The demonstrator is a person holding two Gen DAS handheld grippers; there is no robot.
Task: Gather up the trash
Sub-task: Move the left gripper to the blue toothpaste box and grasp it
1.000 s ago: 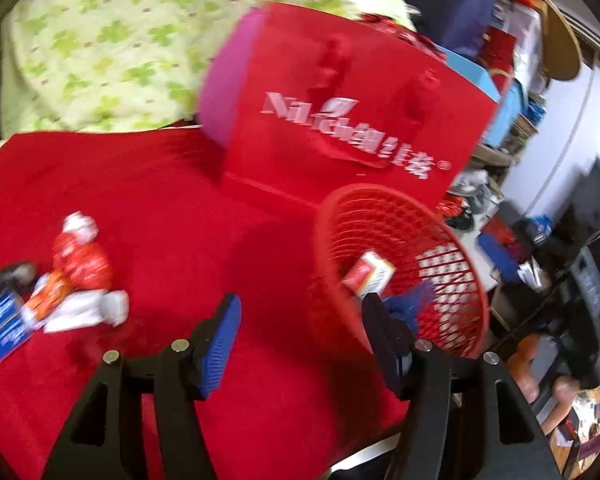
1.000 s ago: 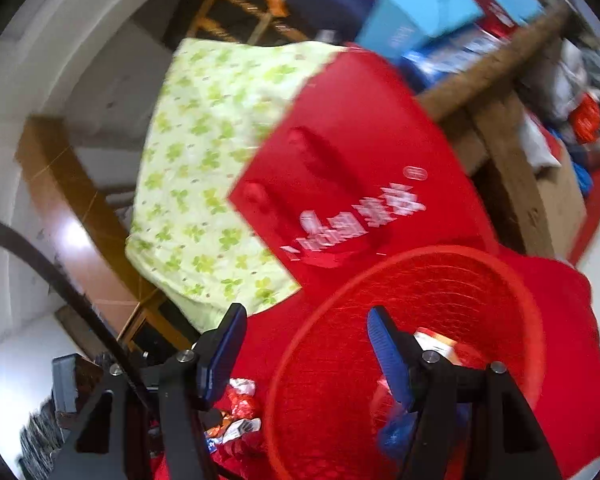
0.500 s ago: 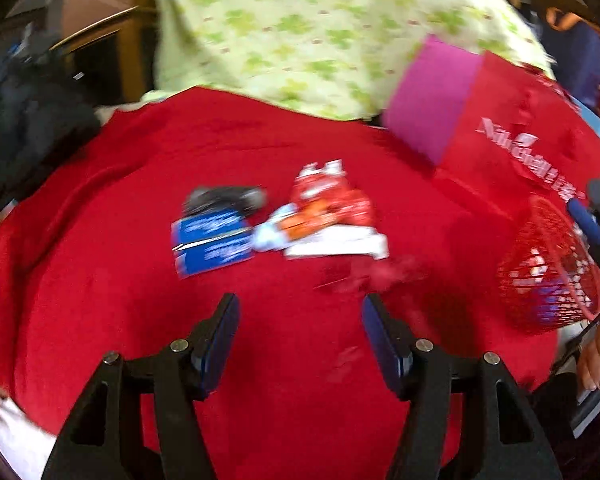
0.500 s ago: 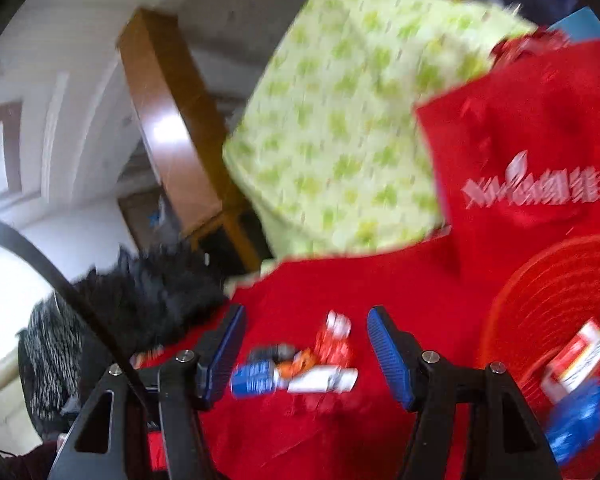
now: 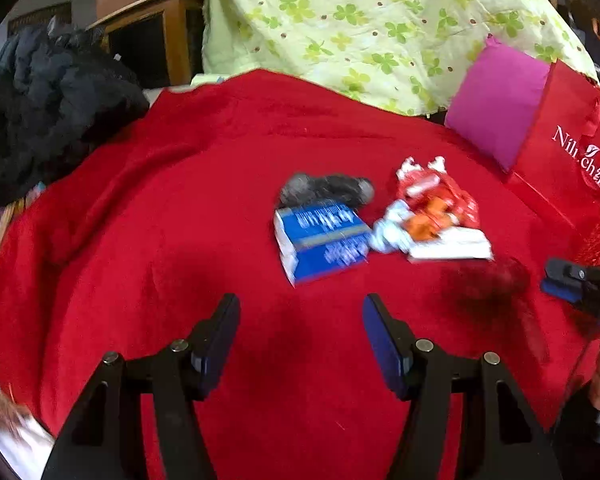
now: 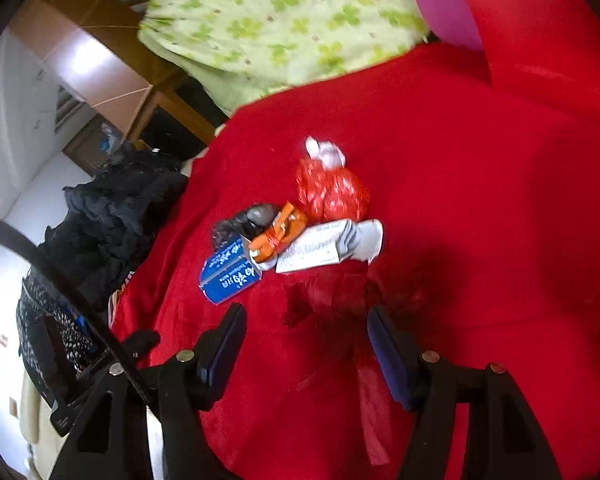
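Observation:
A small heap of trash lies on the red cloth (image 5: pixel 180 220). It holds a blue box (image 5: pixel 322 240) (image 6: pixel 228 274), a dark crumpled wrapper (image 5: pixel 324 190) (image 6: pixel 244 220), a red wrapper (image 5: pixel 432 192) (image 6: pixel 332 192), an orange packet (image 5: pixel 428 224) (image 6: pixel 278 236) and a white box (image 5: pixel 448 246) (image 6: pixel 320 248). My left gripper (image 5: pixel 300 320) hovers open just short of the blue box, nothing between its fingers. My right gripper (image 6: pixel 304 332) is open too, short of the white box. The right gripper's tip (image 5: pixel 572 284) shows at the left wrist view's right edge.
A red gift bag (image 5: pixel 572 152) (image 6: pixel 540 32) with a magenta side stands at the back right. Green-patterned fabric (image 5: pixel 380 20) (image 6: pixel 280 12) drapes behind the table. Dark clothing (image 5: pixel 48 100) (image 6: pixel 112 216) is piled at the left, by wooden furniture (image 5: pixel 172 28).
Both grippers have swung left, away from the red basket and down toward the trash heap. The basket has left both views. Both stay open and empty.

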